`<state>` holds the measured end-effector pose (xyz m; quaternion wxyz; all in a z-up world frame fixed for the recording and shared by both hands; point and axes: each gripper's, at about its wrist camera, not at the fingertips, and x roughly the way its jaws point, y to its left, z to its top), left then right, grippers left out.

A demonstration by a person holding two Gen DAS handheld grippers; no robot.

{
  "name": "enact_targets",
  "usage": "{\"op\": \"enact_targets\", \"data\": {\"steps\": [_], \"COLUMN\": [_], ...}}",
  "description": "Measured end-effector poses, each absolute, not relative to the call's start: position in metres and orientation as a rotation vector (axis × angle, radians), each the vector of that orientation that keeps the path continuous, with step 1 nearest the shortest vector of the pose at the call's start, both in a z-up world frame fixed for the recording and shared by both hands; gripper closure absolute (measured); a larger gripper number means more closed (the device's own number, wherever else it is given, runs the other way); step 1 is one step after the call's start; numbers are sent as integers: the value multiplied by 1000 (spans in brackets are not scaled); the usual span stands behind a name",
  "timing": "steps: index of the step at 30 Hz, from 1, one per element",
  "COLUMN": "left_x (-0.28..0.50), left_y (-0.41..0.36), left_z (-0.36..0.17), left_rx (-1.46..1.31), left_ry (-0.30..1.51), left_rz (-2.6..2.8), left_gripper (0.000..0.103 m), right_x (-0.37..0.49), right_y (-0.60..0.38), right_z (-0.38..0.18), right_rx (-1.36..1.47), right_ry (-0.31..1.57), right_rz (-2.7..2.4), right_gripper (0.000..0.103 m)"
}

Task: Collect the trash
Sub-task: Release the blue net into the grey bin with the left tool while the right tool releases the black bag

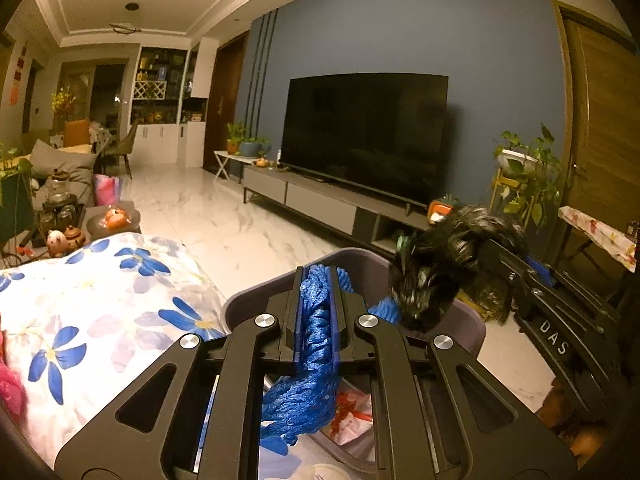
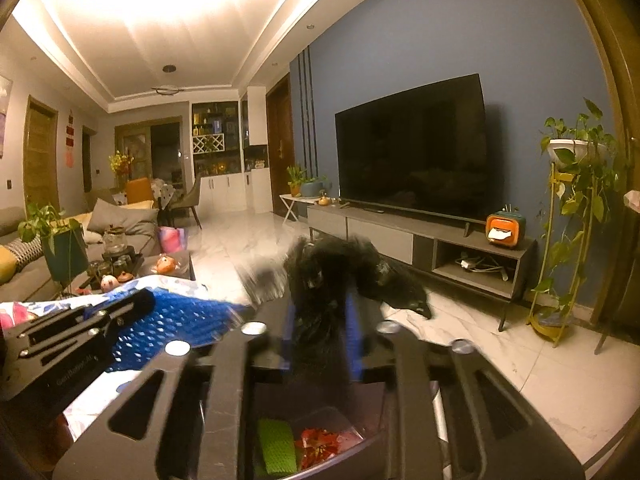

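Note:
My left gripper [image 1: 318,276] is shut on a crumpled blue foam net [image 1: 316,344], which hangs over a grey bin [image 1: 256,296]. The bin holds red-and-white wrappers [image 1: 352,416]. To the right, my right gripper [image 1: 504,264] is shut on a crumpled black plastic bag [image 1: 440,264] above the bin's far right rim. In the right wrist view, the right gripper [image 2: 320,304] clamps the black bag [image 2: 340,264]. Beneath it in the bin lie a green piece [image 2: 276,448] and a red wrapper [image 2: 324,444]. At the left of that view, the left gripper [image 2: 140,300] holds the blue net [image 2: 180,320].
A blue-flowered cloth [image 1: 100,300] covers the surface left of the bin, with something pink [image 1: 10,392] at its left edge. A tea set sits on a low table [image 2: 120,264]. A TV stand [image 2: 400,236] and a plant stand [image 2: 560,240] line the blue wall across the marble floor [image 1: 224,224].

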<state>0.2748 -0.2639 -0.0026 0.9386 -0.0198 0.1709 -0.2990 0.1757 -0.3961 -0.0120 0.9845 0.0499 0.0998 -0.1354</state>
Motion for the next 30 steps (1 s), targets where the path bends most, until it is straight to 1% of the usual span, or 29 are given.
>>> {"op": "enact_targets", "data": {"steps": [1,4,5,6,8,9,10,11,12,13,15,16,17,18,21,30], "left_x": [276,279,281,280,280,279,278,275,273,272,267,265,262,257,248,208], "left_y": [-264,-262,-261,-260,-256,-256,-255,-253,-251,-249,-243,-240,-237,-230,-215,-161], "left_z": [-2,-6,-7,-8,-9,-9,-10,-9,-9,-8,-8,-8,-8,-9,-8,-12], "left_rx": [-46,-54,-61,-67,-80,-74,-70,-68,-71,-73,-68,-65,-62,-60,-66,-30], "left_ry": [351,366,372,374,367,363,358,351,350,350,345,342,338,336,333,341], "left_rz": [-615,-620,-626,-628,-640,-632,-623,-608,-605,-601,-573,-560,-543,-513,-459,-295], "left_gripper": [91,77,62,51,47,45,38,33,31,27,19,17,14,10,7,6], "right_x": [176,176,175,175,173,172,170,169,167,165,161,158,157,154,148,124], "right_y": [-396,-398,-397,-397,-396,-396,-395,-395,-394,-392,-391,-389,-389,-388,-382,-354], "right_z": [-11,-11,-11,-11,-11,-11,-11,-10,-10,-9,-9,-9,-9,-9,-11,-16], "right_rx": [100,108,108,106,108,111,112,111,108,103,103,107,111,116,122,115], "right_ry": [196,200,198,197,197,196,195,195,194,191,187,187,187,190,205,229], "right_rz": [-276,-281,-283,-287,-292,-293,-293,-293,-294,-297,-301,-301,-302,-302,-290,-265], "right_gripper": [73,73,73,72,65,59,56,55,51,45,39,34,32,27,17,14]}}
